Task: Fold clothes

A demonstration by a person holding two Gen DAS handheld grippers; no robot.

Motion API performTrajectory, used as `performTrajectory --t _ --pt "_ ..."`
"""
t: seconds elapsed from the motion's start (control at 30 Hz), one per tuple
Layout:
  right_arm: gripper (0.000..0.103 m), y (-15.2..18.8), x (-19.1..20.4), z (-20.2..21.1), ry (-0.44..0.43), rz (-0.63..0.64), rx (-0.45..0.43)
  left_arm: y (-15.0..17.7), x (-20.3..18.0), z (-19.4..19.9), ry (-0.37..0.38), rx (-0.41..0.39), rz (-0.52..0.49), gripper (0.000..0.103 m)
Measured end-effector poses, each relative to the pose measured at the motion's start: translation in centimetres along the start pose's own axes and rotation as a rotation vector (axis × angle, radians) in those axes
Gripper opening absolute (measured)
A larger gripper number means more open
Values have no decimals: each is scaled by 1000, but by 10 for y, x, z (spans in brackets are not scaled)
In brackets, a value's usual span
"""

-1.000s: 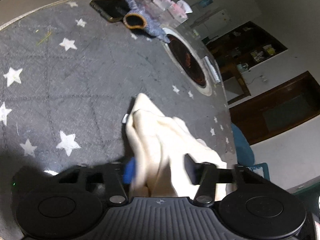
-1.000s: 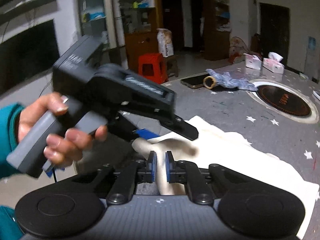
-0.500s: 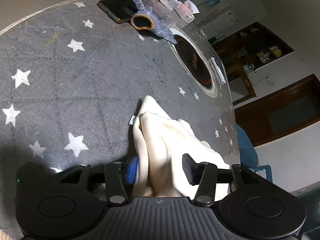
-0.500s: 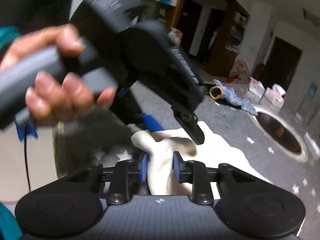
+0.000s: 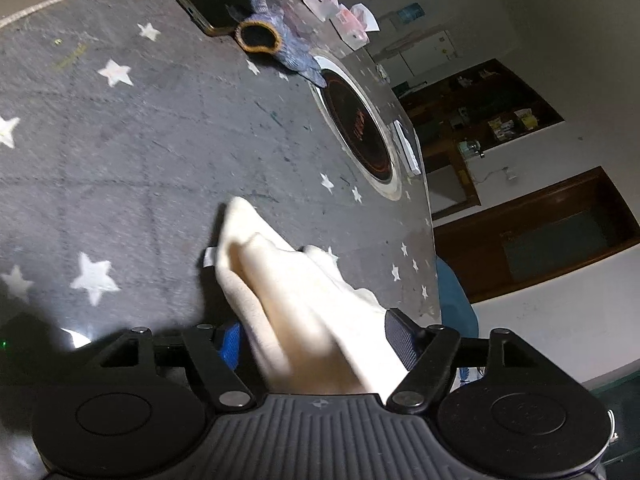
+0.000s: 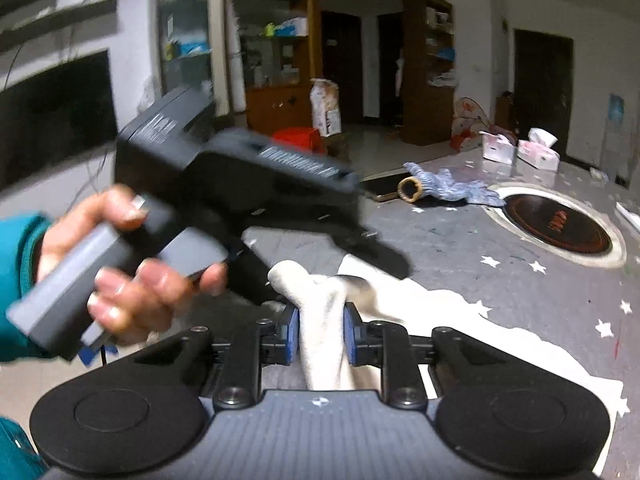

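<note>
Only from the right wrist: right tool [image 6: 319, 340] pinching cream garment [image 6: 320, 344]; left tool [image 5: 314, 344] opening around it.

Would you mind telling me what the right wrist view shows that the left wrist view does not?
Only the right wrist view shows the person's hand holding the left hand-held gripper's handle, and the right hand-held gripper shut on a bunched fold of the cream cloth. Only the left wrist view shows the left hand-held gripper, jaws opening around the cloth. Both show the phone, the blue glove and the star-patterned table cover.
</note>
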State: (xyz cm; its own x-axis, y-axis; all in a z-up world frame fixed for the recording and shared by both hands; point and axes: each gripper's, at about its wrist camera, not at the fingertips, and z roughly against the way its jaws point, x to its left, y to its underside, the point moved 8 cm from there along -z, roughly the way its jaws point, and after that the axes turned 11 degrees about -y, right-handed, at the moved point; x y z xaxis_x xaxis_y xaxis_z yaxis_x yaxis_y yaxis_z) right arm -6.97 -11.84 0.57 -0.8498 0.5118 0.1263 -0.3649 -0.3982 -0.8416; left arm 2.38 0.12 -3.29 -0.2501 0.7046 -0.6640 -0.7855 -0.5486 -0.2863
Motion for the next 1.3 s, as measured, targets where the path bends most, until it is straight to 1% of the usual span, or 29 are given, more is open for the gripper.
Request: performTrajectory --t 0.07,0.1,0.13,0.17,0.2,0.27,0.37,0.47,0.53,0.6,0.73,0.77,0.83,0.9,0.93,1.1,1.17,1.23,1.3 --pt "21 4 5 -4 -3 26 17 0 2 -4 -18 3 0 54" --pt "21 6 7 -7 -6 35 25 1 3 -6 -28 5 0 50" --pt "22 8 8 -7 -11 33 30 1 5 -7 -37 6 -2 41" --pt "23 9 7 -7 -15 26 30 2 7 -9 -46 7 -4 36" --pt "27 10 7 -7 -20 19 30 3 9 -10 -55 7 -5 35" --pt "28 12 4 -2 -37 -13 23 4 11 -12 -70 0 -19 30" --pt "28 15 -5 9 -41 -64 10 5 7 -12 -88 -18 -74 27" --pt "28 21 -21 30 -4 -125 -16 7 7 -11 -96 -27 -106 24" --pt "28 28 -46 47 87 -171 -31 8 5 -11 -103 -35 -127 24" --pt "28 38 -73 62 162 -247 -40 10 4 -11 -109 -44 -148 24" --pt "29 54 -118 88 300 -357 -65 13 -2 -10 -146 -66 -221 24" --pt "29 58 -129 93 334 -382 -71 13 -4 -10 -157 -70 -237 24" --pt "29 66 -149 101 371 -426 -84 14 -5 -10 -169 -73 -255 24" --pt "29 74 -163 103 381 -475 -89 15 -6 -10 -176 -74 -266 24" --pt "29 78 -171 102 376 -511 -98 15 -6 -10 -179 -75 -274 25" --pt "29 90 -188 98 334 -604 -124 17 -10 -11 -195 -80 -318 26" --pt "29 93 -190 93 314 -622 -133 17 -10 -12 -198 -79 -330 26" --pt "29 91 -188 90 319 -618 -138 17 -11 -12 -201 -78 -337 26" --pt "30 90 -189 90 351 -606 -143 17 -11 -12 -202 -78 -341 26"
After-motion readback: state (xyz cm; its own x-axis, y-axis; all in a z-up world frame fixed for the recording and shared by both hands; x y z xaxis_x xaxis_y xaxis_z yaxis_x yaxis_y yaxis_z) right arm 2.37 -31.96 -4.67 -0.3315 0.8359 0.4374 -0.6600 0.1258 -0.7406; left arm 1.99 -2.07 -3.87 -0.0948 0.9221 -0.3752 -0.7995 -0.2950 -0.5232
